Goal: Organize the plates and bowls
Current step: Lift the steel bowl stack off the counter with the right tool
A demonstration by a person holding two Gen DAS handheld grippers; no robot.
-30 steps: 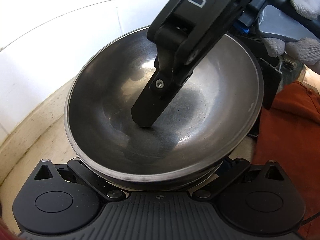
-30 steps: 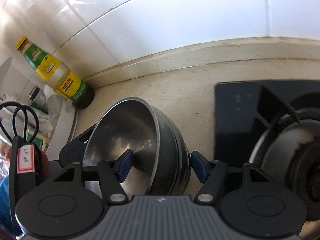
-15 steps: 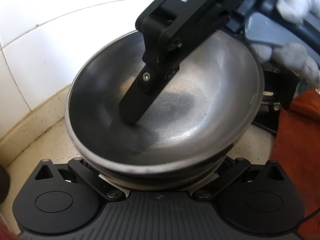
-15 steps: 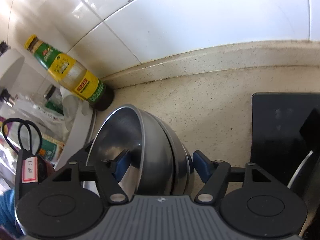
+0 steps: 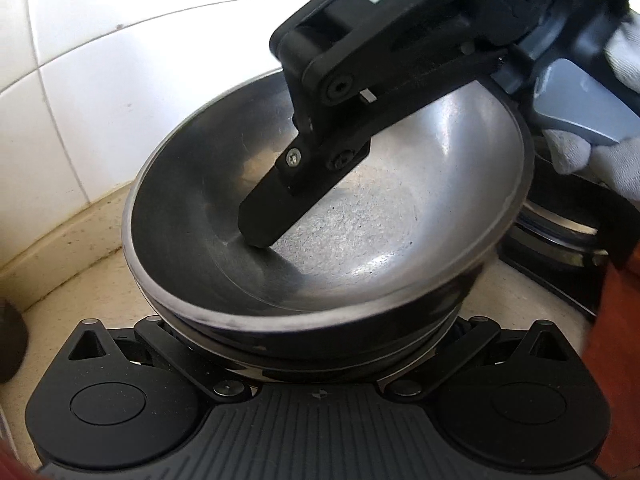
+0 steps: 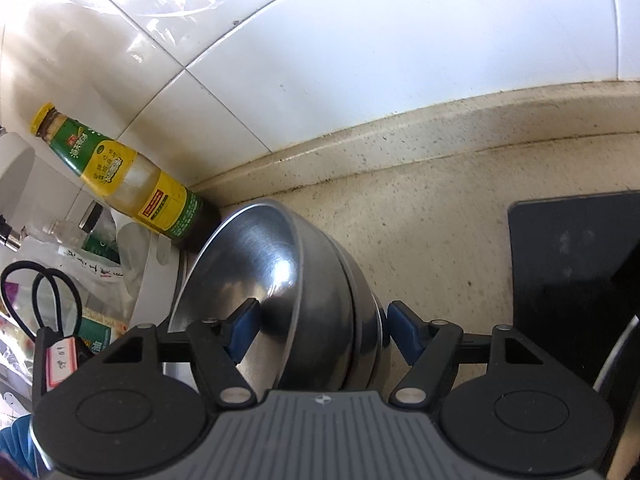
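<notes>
A stack of nested steel bowls [image 5: 360,240] fills the left wrist view, held above the beige counter. My left gripper [image 5: 316,344] has its jaws spread around the stack's underside, tips hidden below it. My right gripper [image 6: 320,328] straddles the bowl walls [image 6: 320,304]: one blue pad [image 6: 242,326] lies inside the top bowl, the other pad [image 6: 404,330] stands just off the outer wall. In the left wrist view the right gripper's black finger [image 5: 276,216] reaches into the bowl.
A sauce bottle [image 6: 120,172] stands against the white tiled wall at the left. Scissors [image 6: 36,300] and packets lie at the far left. A black stove top [image 6: 572,272] sits right, a pot rim [image 5: 560,232] behind the bowls.
Both grippers and the bowl stack have moved left along the counter, towards the sauce bottle and away from the stove. The hold on the bowls looks the same.
</notes>
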